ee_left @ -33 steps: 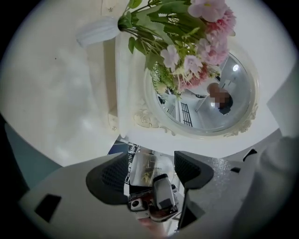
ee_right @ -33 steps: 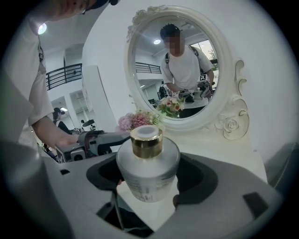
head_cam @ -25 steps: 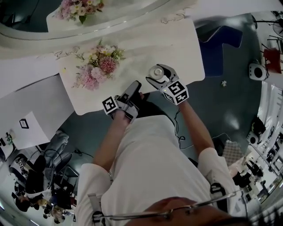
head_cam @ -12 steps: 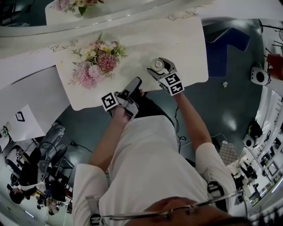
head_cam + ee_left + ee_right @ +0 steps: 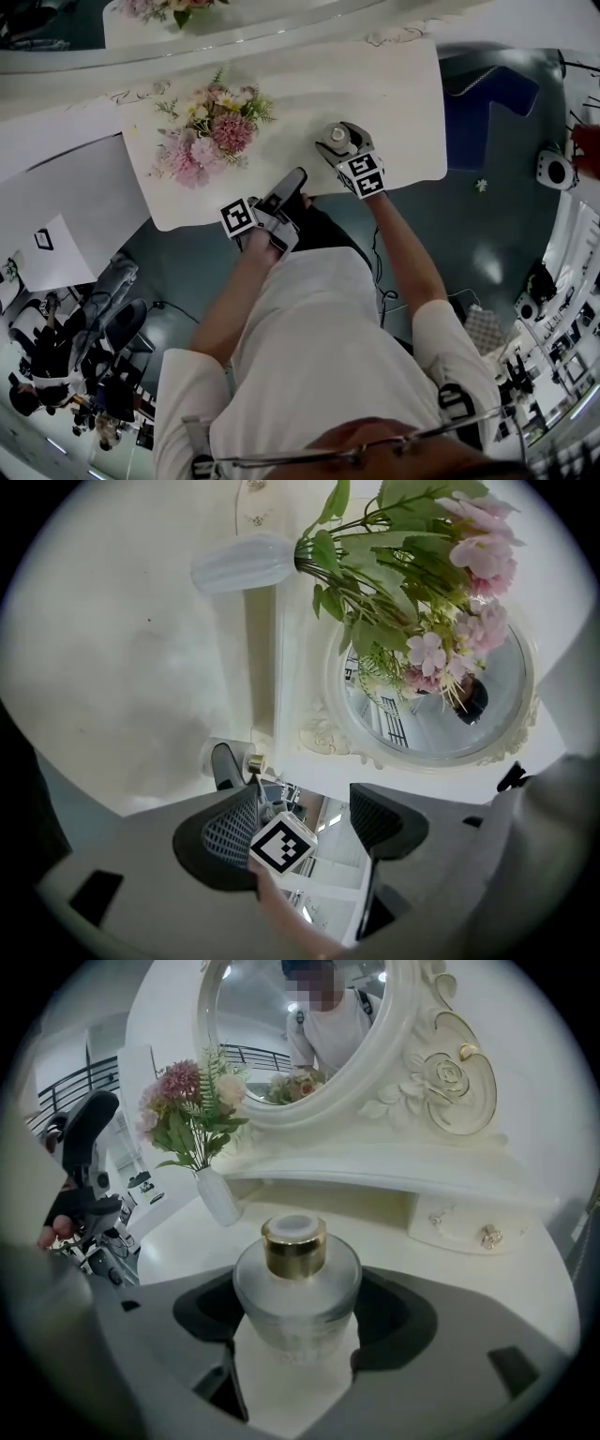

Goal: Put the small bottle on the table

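Observation:
The small bottle (image 5: 296,1283) is frosted glass with a gold collar and stands upright between the jaws of my right gripper (image 5: 298,1312), which is shut on its sides. In the head view the right gripper (image 5: 333,145) holds the bottle (image 5: 335,139) over the front part of the white dressing table (image 5: 394,98); whether its base touches the top cannot be told. My left gripper (image 5: 295,178) hovers at the table's front edge, to the left of the right one. Its jaws stand open and empty in the left gripper view (image 5: 305,822).
A white vase (image 5: 218,1194) of pink flowers (image 5: 211,131) stands on the table's left part. An ornate oval mirror (image 5: 300,1035) rises at the back, above a shelf with a small drawer knob (image 5: 487,1235). Dark floor lies beyond the table's right edge.
The right gripper with the bottle has dropped slightly toward the tabletop and turned a little. The left gripper has stayed at the table edge.

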